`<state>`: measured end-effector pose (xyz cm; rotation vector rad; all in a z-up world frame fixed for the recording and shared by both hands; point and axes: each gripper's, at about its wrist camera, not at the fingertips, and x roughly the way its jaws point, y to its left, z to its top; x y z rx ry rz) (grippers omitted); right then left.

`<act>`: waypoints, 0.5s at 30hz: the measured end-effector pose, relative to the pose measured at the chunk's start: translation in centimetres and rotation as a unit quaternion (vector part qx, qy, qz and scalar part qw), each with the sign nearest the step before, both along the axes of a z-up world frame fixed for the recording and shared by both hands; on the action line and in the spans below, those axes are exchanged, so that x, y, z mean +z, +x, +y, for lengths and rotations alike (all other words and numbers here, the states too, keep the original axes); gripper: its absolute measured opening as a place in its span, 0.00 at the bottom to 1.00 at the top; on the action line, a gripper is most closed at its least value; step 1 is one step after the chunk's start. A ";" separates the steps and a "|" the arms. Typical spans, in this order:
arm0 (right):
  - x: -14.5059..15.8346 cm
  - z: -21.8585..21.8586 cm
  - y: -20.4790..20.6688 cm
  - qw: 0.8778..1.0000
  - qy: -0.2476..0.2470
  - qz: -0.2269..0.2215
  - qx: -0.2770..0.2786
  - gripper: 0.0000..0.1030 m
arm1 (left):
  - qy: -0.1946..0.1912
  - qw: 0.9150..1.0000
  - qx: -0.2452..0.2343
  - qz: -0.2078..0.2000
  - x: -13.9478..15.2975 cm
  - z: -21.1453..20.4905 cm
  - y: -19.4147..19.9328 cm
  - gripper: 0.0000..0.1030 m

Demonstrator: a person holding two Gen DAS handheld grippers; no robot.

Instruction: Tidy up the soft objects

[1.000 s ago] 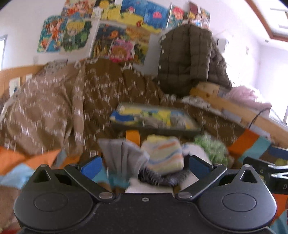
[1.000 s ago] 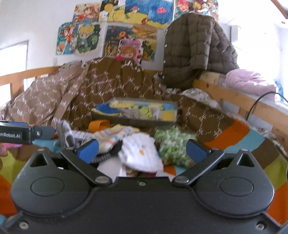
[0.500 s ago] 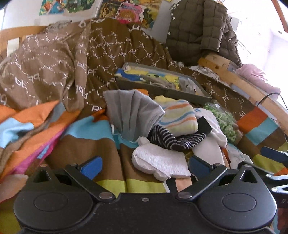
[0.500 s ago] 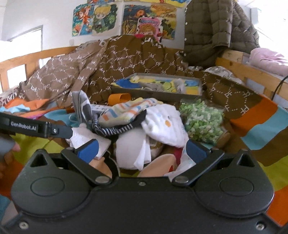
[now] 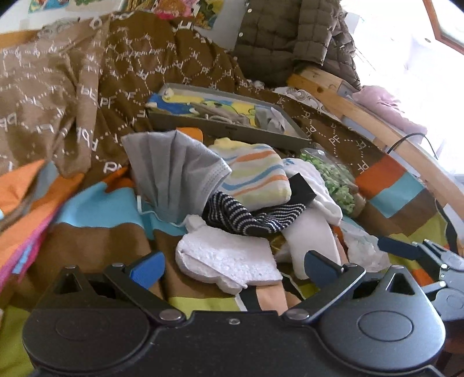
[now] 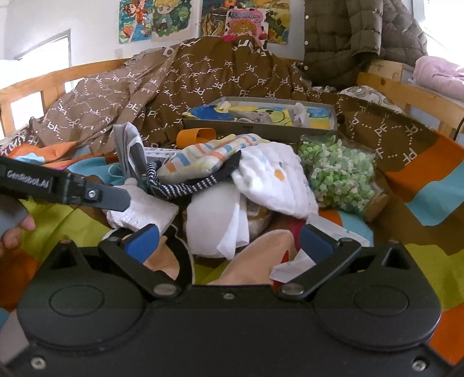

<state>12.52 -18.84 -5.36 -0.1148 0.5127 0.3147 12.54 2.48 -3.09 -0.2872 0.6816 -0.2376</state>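
Both grippers hung released over a heap of soft things on the bed: the left gripper [image 5: 233,265] had its blue pads spread wide around a white foam slab [image 5: 229,258], and the right gripper [image 6: 227,242] gaped empty above crumpled white cloth [image 6: 214,223]. Behind the heap lay a shallow grey tray [image 6: 261,123] lined with cartoon fabric. Under everything spread a striped orange, blue and green bedcover [image 6: 429,185], with a brown patterned quilt [image 6: 162,87] bunched behind the tray, a wooden bed rail [image 6: 406,92] beyond, and cartoon posters [image 6: 156,17] on the wall.
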 end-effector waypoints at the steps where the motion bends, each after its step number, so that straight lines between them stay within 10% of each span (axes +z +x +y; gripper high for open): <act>1: -0.1 0.1 0.1 1.000 0.000 0.001 0.001 0.99 | -0.005 1.000 0.002 0.004 -0.1 0.1 0.2 0.98; 15: -1.3 1.1 2.2 1.000 -0.007 0.005 0.009 0.83 | -0.061 0.997 0.016 0.049 -1.6 1.9 1.7 0.80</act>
